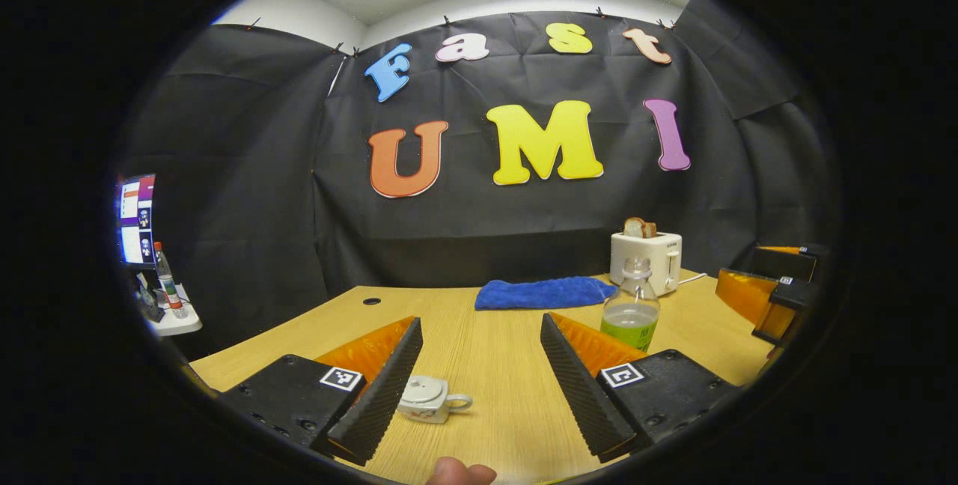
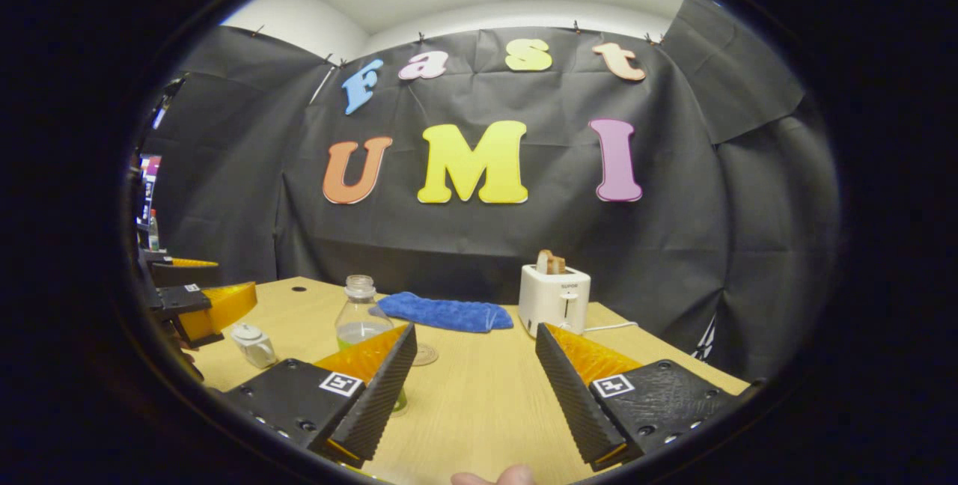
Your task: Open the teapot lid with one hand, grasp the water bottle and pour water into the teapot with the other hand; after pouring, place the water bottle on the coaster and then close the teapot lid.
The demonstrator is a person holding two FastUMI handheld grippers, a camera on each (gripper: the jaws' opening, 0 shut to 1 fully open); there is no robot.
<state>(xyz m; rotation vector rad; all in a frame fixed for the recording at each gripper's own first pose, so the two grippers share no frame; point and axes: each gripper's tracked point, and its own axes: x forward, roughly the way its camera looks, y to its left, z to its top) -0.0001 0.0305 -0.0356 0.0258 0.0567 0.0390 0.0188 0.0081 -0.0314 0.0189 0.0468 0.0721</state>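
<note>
Teapot [image 1: 428,398] stands lid-on upon the worktop [image 1: 486,350], just beside the left gripper [image 1: 479,384] inner left finger. Left gripper: jaws wide apart, holding nothing. Water bottle [image 2: 359,316] stands upright and uncapped behind the right gripper [image 2: 473,388] left finger, near the coaster [image 2: 425,354]. Right gripper: jaws wide apart, holding nothing. Blue cloth [image 2: 443,312] and toaster [image 2: 554,298] sit farther back.

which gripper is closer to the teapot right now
Left. The teapot sits right beside one of the left gripper fingers, lid on. From the right gripper the teapot is well off to the side, beyond the water bottle. Both grippers are open.
</note>
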